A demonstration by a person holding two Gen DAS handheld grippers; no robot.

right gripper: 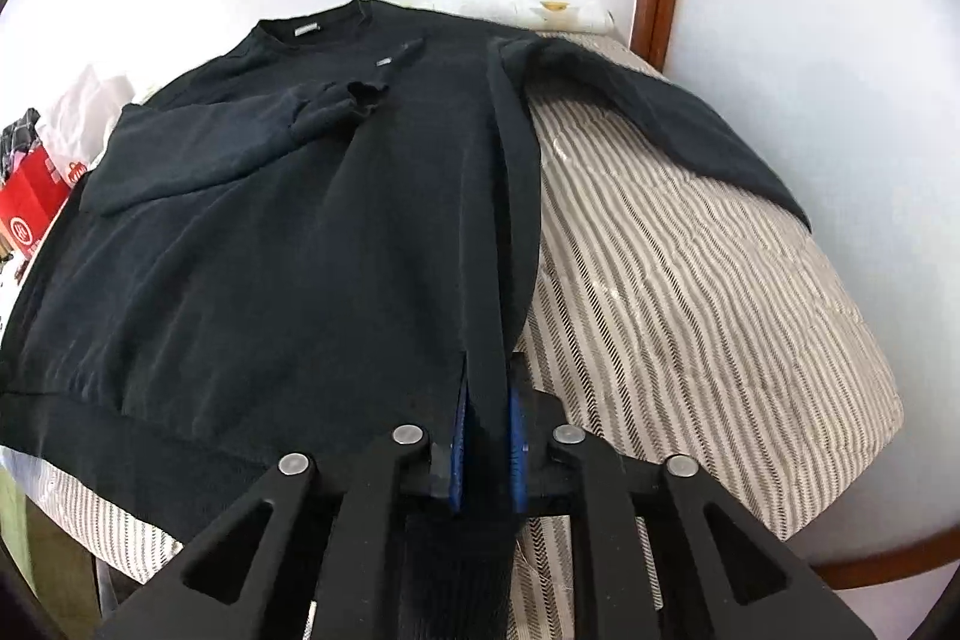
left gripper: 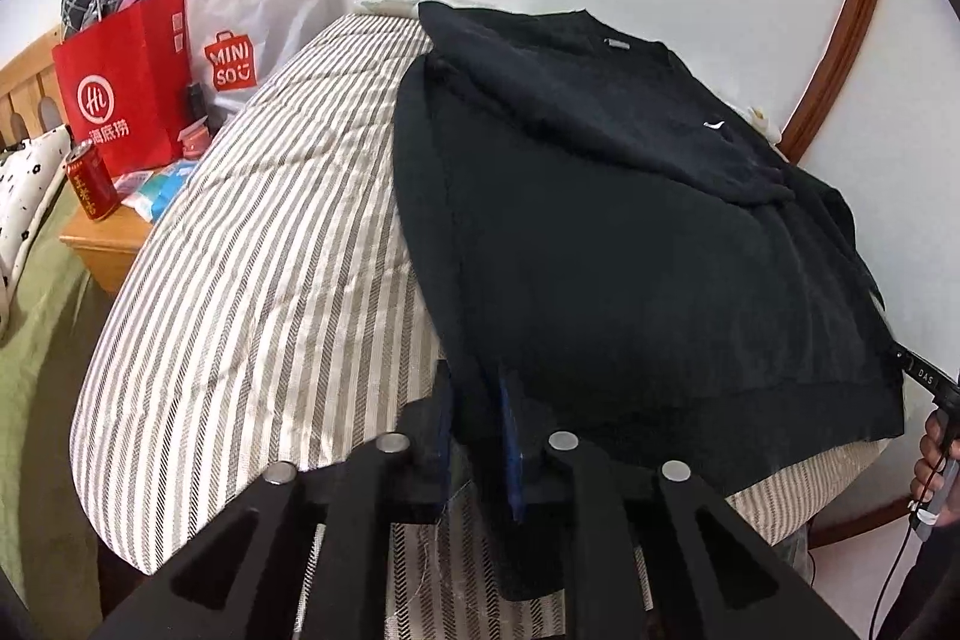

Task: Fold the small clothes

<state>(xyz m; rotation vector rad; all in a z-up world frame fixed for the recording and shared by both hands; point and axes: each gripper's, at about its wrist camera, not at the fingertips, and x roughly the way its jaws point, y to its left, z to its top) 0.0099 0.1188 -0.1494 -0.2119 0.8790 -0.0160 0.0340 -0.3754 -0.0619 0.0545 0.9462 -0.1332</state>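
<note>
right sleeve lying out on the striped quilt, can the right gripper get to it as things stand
Probably not yet: the right gripper is shut on the black sweatshirt hem. The right sleeve lies uncovered, so the path looks free once released.

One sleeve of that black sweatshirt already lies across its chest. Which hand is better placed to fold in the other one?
Probably the right gripper: it grips the black sweatshirt's hem beside the spread-out sleeve.

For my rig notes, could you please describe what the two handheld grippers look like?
Both the left gripper and right gripper have matte black linkage arms with triangular cutouts, round silver pivot pins and blue finger pads. The right's black handle reads "DAS", with a thin cable trailing below.
</note>
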